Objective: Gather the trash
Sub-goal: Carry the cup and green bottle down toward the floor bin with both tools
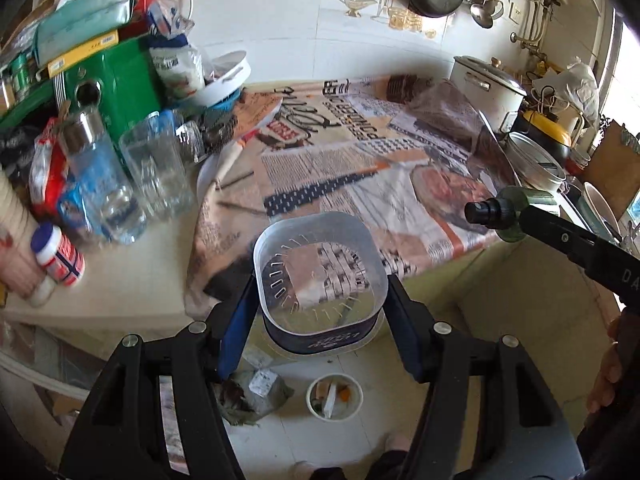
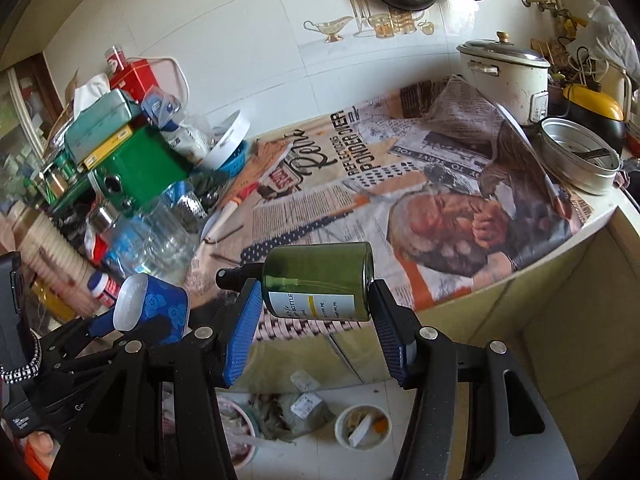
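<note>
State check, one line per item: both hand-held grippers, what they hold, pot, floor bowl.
Left hand-held gripper: shut on blue paper cup.
Blue paper cup: empty, tilted, mouth facing camera.
Right hand-held gripper: shut on green pump bottle.
Green pump bottle: sideways, capped.
White lidded pot: lid on.
White floor bowl: holding scraps.

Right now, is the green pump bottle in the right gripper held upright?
No: the green pump bottle lies on its side between the right gripper's blue pads, black pump pointing left.
</note>
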